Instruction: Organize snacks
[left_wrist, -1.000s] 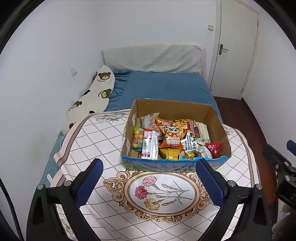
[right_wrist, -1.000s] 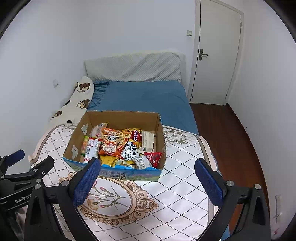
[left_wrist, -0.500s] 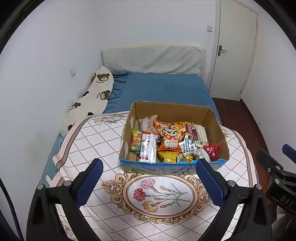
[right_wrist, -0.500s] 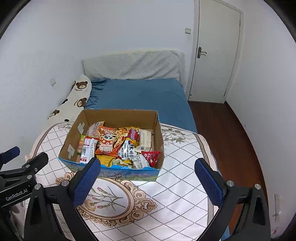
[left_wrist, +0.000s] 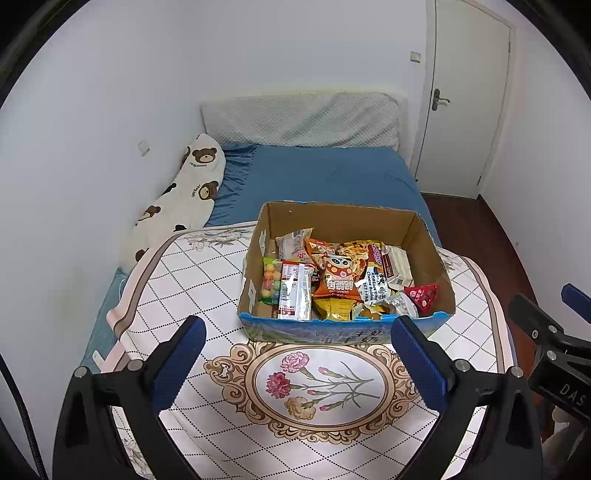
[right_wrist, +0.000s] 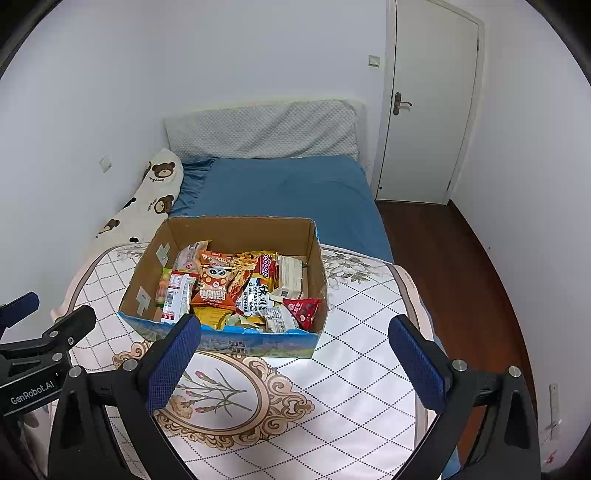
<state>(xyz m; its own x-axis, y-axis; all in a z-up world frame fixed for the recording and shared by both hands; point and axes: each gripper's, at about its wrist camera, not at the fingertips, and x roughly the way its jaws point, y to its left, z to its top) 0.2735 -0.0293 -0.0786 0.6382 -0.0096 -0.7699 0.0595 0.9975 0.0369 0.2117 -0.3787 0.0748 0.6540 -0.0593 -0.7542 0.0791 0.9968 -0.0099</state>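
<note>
A cardboard box full of snack packets stands on a table with a floral cloth. Among the packets are an orange panda bag, a red triangular pack and a candy-ball pack. My left gripper is open and empty, in front of the box. My right gripper is open and empty, in front of the box's right half. Each gripper shows at the edge of the other's view.
A bed with a blue sheet lies behind the table, with a bear-print pillow at its left and a grey headboard cushion. A white door and wooden floor are at the right.
Both views have pulled back slightly and the box sits a little higher in the frames. Both grippers stay open and empty.
</note>
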